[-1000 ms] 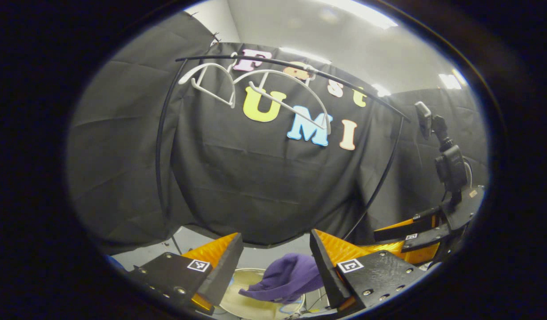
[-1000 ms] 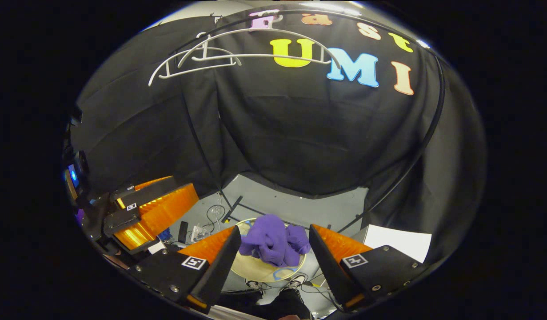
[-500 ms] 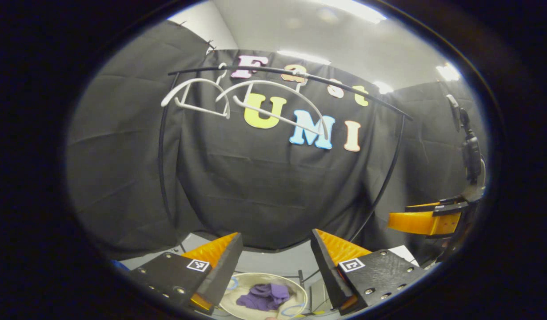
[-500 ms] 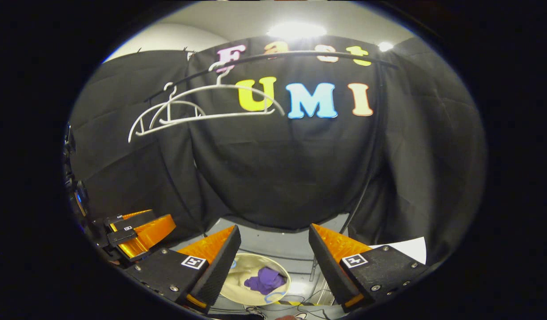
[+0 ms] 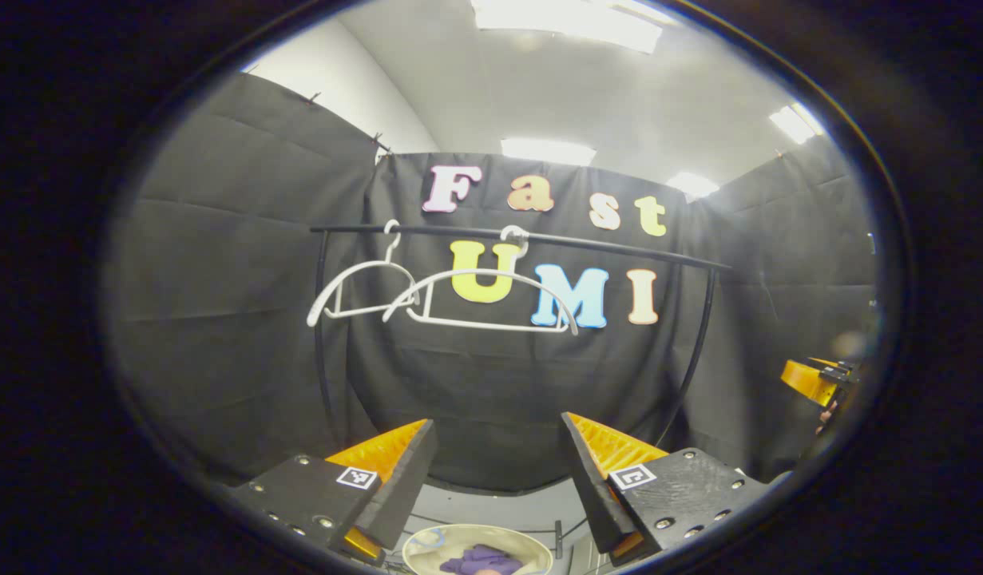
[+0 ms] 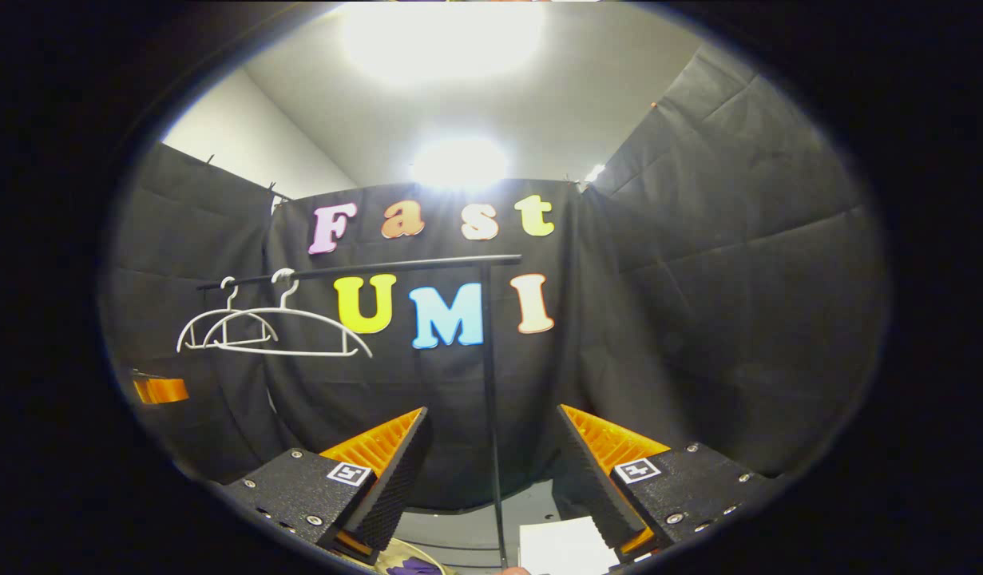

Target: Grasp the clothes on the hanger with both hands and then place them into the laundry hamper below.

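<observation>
The purple clothes (image 5: pixel 479 561) lie bunched in the round pale laundry hamper (image 5: pixel 427 543) on the floor, at the bottom of the left gripper view. Two bare white hangers (image 5: pixel 459 299) hang on the black rail (image 5: pixel 539 239) ahead. My left gripper (image 5: pixel 495 427) is open, high above the hamper, with nothing between its fingers. My right gripper (image 6: pixel 491 415) is open too, facing the rack's right post (image 6: pixel 491 399). A sliver of the purple clothes (image 6: pixel 415 567) and the hamper's rim (image 6: pixel 395 551) show at the bottom of the right gripper view. Both hangers (image 6: pixel 275 327) sit at its left.
The other gripper shows far off at the right edge of the left gripper view (image 5: pixel 814 382), and at the left edge of the right gripper view (image 6: pixel 160 390). A white sheet (image 6: pixel 567 547) lies on the floor by the post. Black cloth walls enclose the booth.
The purple clothes dropped from between the grippers into the hamper. Both grippers have since risen and drawn back from the rack, staying open; the right one has swung to the right.
</observation>
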Tool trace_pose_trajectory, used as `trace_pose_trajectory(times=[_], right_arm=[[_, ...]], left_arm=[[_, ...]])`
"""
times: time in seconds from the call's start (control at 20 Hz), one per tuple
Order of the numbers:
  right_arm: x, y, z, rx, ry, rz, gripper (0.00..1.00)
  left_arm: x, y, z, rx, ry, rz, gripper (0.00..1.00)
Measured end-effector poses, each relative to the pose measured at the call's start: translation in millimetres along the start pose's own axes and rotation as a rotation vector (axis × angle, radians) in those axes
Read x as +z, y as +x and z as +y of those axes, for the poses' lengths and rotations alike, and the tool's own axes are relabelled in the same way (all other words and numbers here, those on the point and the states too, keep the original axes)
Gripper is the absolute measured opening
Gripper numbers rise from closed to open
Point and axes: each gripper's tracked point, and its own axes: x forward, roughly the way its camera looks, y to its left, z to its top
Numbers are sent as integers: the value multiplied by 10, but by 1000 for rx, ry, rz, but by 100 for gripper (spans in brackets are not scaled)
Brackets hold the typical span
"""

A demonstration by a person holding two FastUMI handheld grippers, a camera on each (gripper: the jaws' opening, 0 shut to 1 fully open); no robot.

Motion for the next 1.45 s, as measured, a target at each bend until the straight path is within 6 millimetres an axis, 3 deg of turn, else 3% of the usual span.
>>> trace_pose_trajectory(times=[0.1,0.2,0.35,0.55,0.75,0.95,1.1,1.15,1.2,1.35,1.45], right_arm=[[31,-63,-357,-47,4,-4,94],[5,-87,-592,-90,0,1,94],[-112,-193,-742,-127,-38,34,94],[-196,-280,-484,-119,-34,89,95],[-135,-282,-99,-66,-25,74,95],[-8,-360,169,-16,-34,28,95],[-37,-376,291,26,-49,11,92],[-76,-385,308,33,-64,17,95],[-106,-386,303,33,-80,19,95],[-121,-462,305,8,-76,19,95],[-120,-549,385,7,-46,8,91]], left_arm=[[104,-211,-10,22,-6,-28,92],[242,-395,1,45,17,-81,92],[307,-548,-67,26,12,-124,88],[392,-578,22,14,-18,-152,90],[495,-552,113,-13,9,-186,92],[445,-574,244,-17,-27,-212,89],[462,-651,407,-20,-58,-268,89],[466,-658,442,-26,-59,-290,89],[474,-674,453,-42,-54,-303,92],[358,-711,456,-74,-34,-300,86],[295,-728,432,-85,-39,-299,89]])
